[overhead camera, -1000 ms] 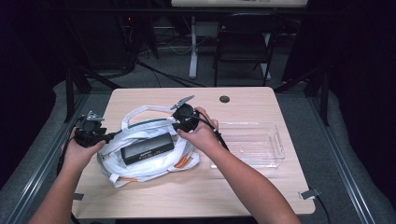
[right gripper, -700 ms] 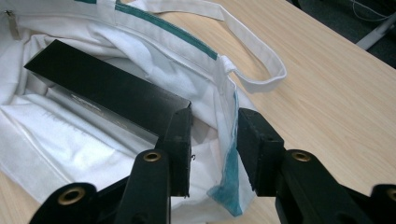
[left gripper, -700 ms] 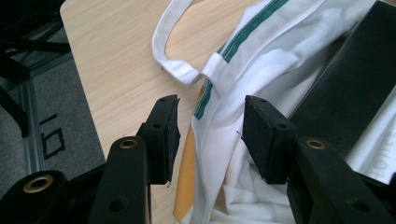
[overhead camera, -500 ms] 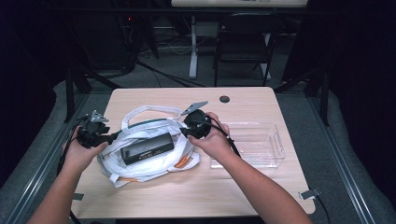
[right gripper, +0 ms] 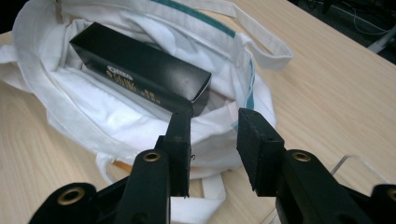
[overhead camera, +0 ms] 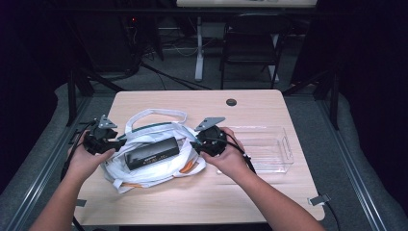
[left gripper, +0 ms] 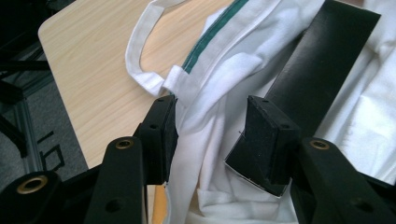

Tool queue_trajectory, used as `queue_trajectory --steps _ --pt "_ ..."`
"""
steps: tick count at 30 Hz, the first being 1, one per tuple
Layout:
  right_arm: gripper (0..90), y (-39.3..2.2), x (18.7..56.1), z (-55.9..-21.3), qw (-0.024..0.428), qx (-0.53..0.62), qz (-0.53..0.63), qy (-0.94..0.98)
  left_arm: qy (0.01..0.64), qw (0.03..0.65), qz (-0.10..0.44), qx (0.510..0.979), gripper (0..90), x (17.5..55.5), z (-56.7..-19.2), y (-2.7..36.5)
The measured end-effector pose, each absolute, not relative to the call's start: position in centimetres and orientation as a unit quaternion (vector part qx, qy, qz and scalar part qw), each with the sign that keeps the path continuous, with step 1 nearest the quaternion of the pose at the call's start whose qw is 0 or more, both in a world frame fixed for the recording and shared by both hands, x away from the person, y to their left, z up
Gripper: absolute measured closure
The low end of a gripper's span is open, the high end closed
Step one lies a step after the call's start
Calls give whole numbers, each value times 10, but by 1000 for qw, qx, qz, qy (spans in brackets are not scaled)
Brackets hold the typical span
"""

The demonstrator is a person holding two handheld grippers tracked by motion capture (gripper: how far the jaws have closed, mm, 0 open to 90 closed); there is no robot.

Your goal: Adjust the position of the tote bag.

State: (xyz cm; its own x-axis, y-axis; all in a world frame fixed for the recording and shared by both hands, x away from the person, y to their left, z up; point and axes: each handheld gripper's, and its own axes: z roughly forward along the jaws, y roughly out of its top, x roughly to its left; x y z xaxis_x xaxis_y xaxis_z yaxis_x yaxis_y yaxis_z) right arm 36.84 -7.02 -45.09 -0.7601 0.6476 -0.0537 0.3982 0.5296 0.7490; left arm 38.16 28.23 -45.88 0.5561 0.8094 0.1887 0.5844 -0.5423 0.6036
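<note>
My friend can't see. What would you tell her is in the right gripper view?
A long black box lies inside an open white cloth bag on a wooden table. The right gripper points at the bag's near edge, its two black jaws apart with nothing between them.

– What does the room look like around the work area?

– Dim all round; the walls are lost in darkness. The light falls mostly on a pale wooden table [overhead camera: 159,197] with a round dark grommet [overhead camera: 231,102] near its far edge.

– And the floor?

– Grey carpet [overhead camera: 308,108], with black cables [overhead camera: 168,77] running across it behind the table. Dark metal frame rails [overhead camera: 358,180] run along both sides of the table.

– Any other furniture?

– A black folding chair [overhead camera: 250,45] stands beyond the table, and beside it the white leg [overhead camera: 198,48] of another desk, whose light top [overhead camera: 245,2] shows at the upper edge.
</note>
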Motion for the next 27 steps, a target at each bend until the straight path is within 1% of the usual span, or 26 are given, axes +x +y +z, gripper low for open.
queue_trajectory --steps 9,13,19,23,27 --pt "638 -82 352 -464 163 306 369 862 391 247 227 857 501 381 -458 277" --pt "622 -86 348 -472 157 309 369 862 361 251 212 873 455 380 -459 273" --pt "601 -93 341 -479 175 310 370 858 321 236 186 898 399 383 -466 266" --pt "597 -99 338 -481 185 312 369 856 304 220 176 910 396 385 -470 261" --pt "594 -106 337 -485 179 321 374 852 282 211 164 921 392 388 -474 258"
